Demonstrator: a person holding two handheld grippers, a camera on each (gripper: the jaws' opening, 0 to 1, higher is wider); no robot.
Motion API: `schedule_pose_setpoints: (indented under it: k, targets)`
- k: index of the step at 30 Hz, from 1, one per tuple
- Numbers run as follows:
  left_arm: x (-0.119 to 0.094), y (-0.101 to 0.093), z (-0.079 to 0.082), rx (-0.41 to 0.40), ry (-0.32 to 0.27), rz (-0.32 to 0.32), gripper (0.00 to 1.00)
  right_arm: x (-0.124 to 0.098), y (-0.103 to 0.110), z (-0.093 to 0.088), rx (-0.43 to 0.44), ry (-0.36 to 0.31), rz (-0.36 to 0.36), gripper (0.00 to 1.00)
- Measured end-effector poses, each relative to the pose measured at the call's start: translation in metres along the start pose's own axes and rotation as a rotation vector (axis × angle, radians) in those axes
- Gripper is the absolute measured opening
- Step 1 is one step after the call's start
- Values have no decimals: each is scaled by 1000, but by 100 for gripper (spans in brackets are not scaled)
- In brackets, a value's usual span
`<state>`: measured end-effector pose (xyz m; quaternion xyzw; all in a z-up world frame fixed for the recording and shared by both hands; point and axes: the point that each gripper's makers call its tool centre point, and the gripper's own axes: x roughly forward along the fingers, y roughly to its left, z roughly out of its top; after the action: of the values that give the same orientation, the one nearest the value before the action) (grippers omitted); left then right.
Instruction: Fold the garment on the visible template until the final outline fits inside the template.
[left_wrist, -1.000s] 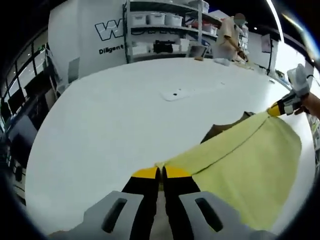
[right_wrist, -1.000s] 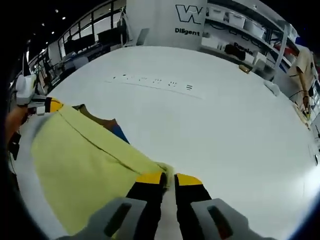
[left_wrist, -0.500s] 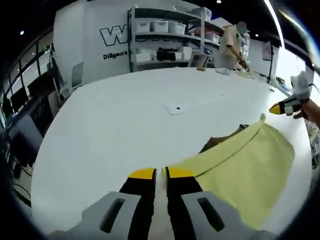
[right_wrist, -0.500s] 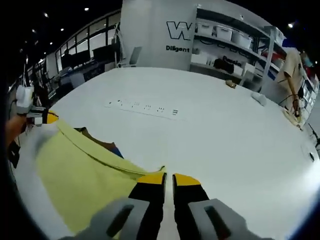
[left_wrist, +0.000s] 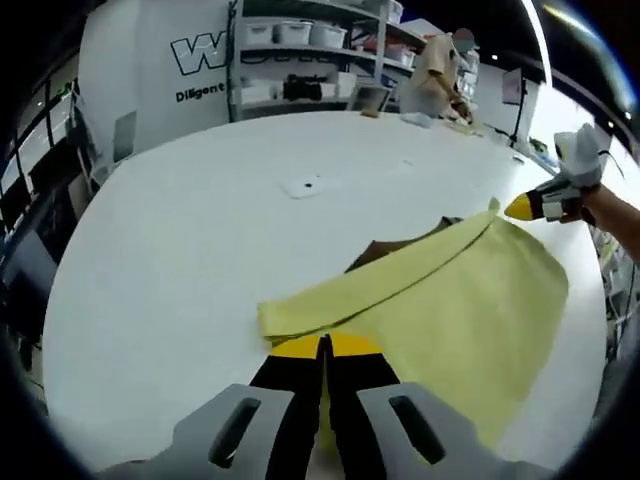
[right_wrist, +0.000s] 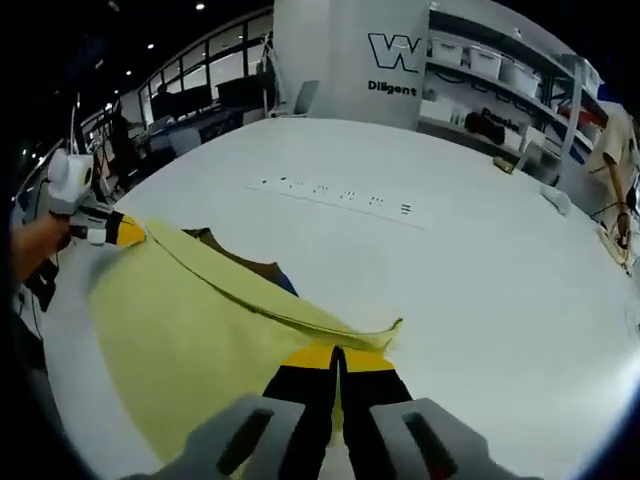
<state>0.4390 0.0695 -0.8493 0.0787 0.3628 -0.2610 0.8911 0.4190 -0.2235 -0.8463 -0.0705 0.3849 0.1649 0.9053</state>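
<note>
Both hand-held grippers sit low over the white surface (left_wrist: 180, 250): left hand-held gripper (left_wrist: 323, 347) and right hand-held gripper (right_wrist: 336, 353) each pinch the yellow garment (left_wrist: 450, 300) (jaws closed on its edge).

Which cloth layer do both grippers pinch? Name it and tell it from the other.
The yellow garment, lying on top, with the left gripper and right gripper shut on it; the brown cloth peeks out beneath, ungripped.

right gripper (right_wrist: 333, 352) jaws closed at yellow garment (right_wrist: 190, 330) edge, left gripper (right_wrist: 125, 232) at far corner, white table (right_wrist: 470, 260)
</note>
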Motion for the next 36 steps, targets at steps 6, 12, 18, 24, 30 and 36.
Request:
schedule_pose_setpoints:
  k: [6, 12, 18, 24, 30, 36]
  targets:
    - [11, -1, -1, 24, 19, -1, 0, 14, 6, -7, -27, 47, 21, 0]
    - [23, 2, 10, 38, 16, 2, 0, 26, 6, 2, -54, 35, 29, 0]
    - [29, 12, 28, 7, -67, 32, 0, 30, 0, 17, -86, -33, 0, 0]
    - [31, 22, 30, 5, -77, 66, 0, 34, -2, 25, -104, -47, -20, 0]
    - [35, 19, 16, 27, -37, 66, 0, 42, 2, 12, -112, 0, -14, 0]
    - [34, 19, 17, 68, -33, 77, 0, 42, 1, 13, -101, 7, -22, 0]
